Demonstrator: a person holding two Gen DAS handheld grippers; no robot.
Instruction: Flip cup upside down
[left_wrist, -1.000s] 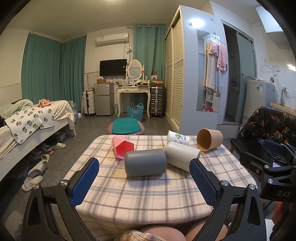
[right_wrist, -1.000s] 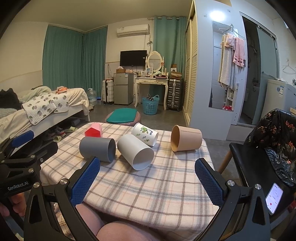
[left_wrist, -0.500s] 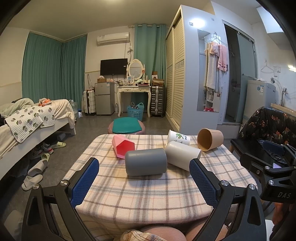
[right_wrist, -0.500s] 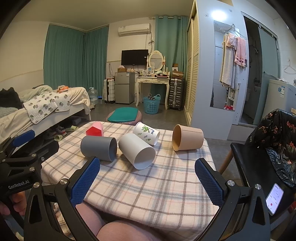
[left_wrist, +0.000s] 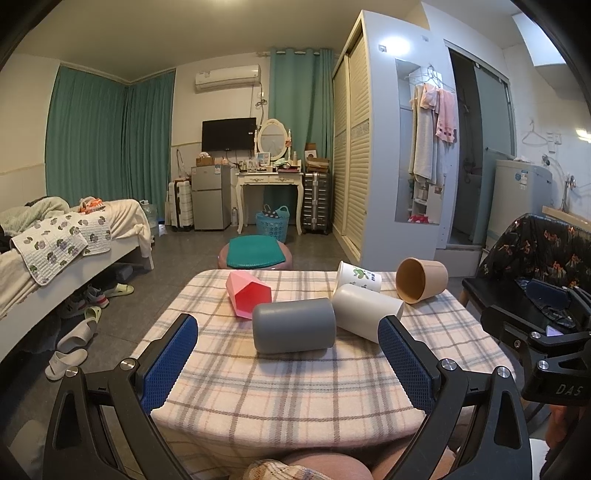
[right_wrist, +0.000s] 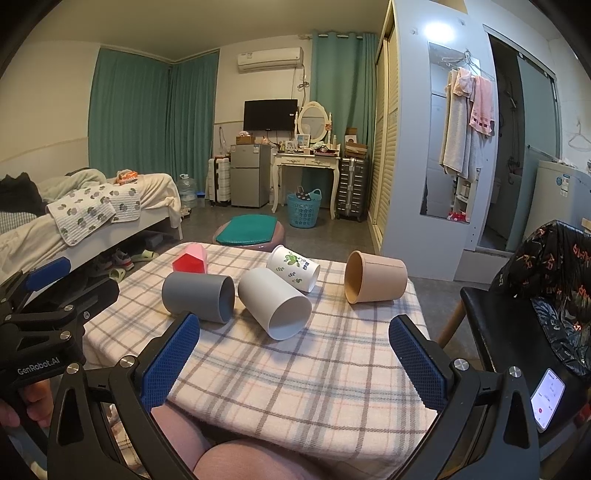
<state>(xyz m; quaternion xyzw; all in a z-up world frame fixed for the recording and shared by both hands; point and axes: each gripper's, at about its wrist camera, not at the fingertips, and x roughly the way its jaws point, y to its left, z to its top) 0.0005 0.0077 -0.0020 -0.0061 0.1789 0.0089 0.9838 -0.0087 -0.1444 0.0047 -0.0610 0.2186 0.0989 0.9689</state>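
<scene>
Five cups lay on their sides on the table (left_wrist: 295, 387), which was covered with a pale checked cloth. Nearest the person was a plain grey cylindrical cup (left_wrist: 294, 325), its closed base toward the left wrist camera and its open mouth toward the right wrist camera (right_wrist: 199, 297). Touching it on the right lay a plain white cylindrical cup (left_wrist: 365, 315), mouth facing the right wrist view (right_wrist: 275, 308). Behind the grey one sat a pink faceted cup with a red interior (left_wrist: 247, 295), and behind the white one a white cup printed with green leaves (left_wrist: 358, 280). Further right, apart from the others, lay a tan tapered cup (left_wrist: 421, 278), its opening turned leftward. The left tool (left_wrist: 288, 354) hovered over the near edge of the table with its blue-padded fingers spread wide, holding nothing; the grey cup lay just ahead of the gap. The right tool (right_wrist: 293, 354) was likewise wide open and empty, the white cup lying just beyond its fingers.
</scene>
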